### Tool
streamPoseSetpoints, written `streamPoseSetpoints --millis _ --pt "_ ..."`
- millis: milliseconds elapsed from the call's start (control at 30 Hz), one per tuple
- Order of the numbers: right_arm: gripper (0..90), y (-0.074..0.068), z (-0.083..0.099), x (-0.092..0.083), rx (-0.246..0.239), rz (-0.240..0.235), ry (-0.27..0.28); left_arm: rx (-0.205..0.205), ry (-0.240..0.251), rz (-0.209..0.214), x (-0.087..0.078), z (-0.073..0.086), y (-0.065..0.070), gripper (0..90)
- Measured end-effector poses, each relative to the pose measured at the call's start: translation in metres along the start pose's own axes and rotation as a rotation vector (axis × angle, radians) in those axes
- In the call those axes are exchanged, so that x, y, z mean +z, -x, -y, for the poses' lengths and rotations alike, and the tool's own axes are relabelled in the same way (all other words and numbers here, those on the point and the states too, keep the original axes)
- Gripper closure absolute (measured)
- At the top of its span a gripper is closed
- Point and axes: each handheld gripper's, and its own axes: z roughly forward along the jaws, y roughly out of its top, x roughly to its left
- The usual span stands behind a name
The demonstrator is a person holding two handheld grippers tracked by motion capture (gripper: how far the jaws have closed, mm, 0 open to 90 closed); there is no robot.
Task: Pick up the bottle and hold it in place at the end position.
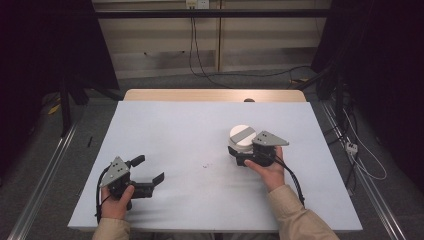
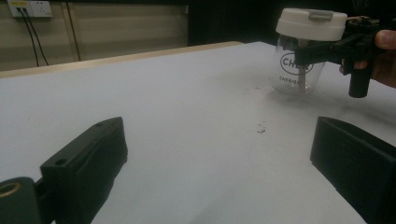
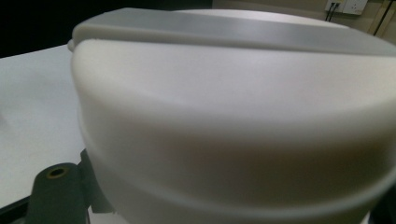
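Observation:
A clear jar [image 2: 299,74] with dark lettering and a white lid [image 1: 242,134] bearing a grey strip stands on the white table top [image 1: 190,125], right of centre. My right gripper [image 1: 238,153] is shut on the jar just beneath the lid, its jaws on either side of the glass; a hand holds it from the near side. The lid [image 3: 233,116] looms very close in the right gripper view, with one black jaw at the lower left. My left gripper [image 1: 148,169] rests near the front left corner, open, nothing between its jaws [image 2: 217,135].
A few small specks [image 1: 206,164] lie on the sheet between the two grippers. A wooden table edge [image 1: 215,95] runs along the far side. Cables [image 1: 365,165] and a metal rail lie on the floor to the right of the table.

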Motion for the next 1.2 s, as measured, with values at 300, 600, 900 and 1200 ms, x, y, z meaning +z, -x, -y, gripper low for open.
streamPoseSetpoints --millis 300,600,900,1200 --pt "18.7 -0.004 -0.002 0.012 -0.007 -0.018 -0.002 0.000 -0.001 0.004 0.000 0.000 0.000 3.5" --pt "18.6 -0.007 -0.003 0.021 -0.011 -0.028 -0.002 0.002 -0.001 0.005 0.000 0.000 0.000 3.5" --pt "18.7 -0.011 -0.008 0.029 -0.017 -0.040 0.005 0.002 -0.003 0.004 0.000 0.000 -0.001 3.5" --pt "18.7 -0.013 -0.010 0.035 -0.011 -0.046 0.006 -0.013 0.010 0.005 -0.001 0.001 0.000 3.5"
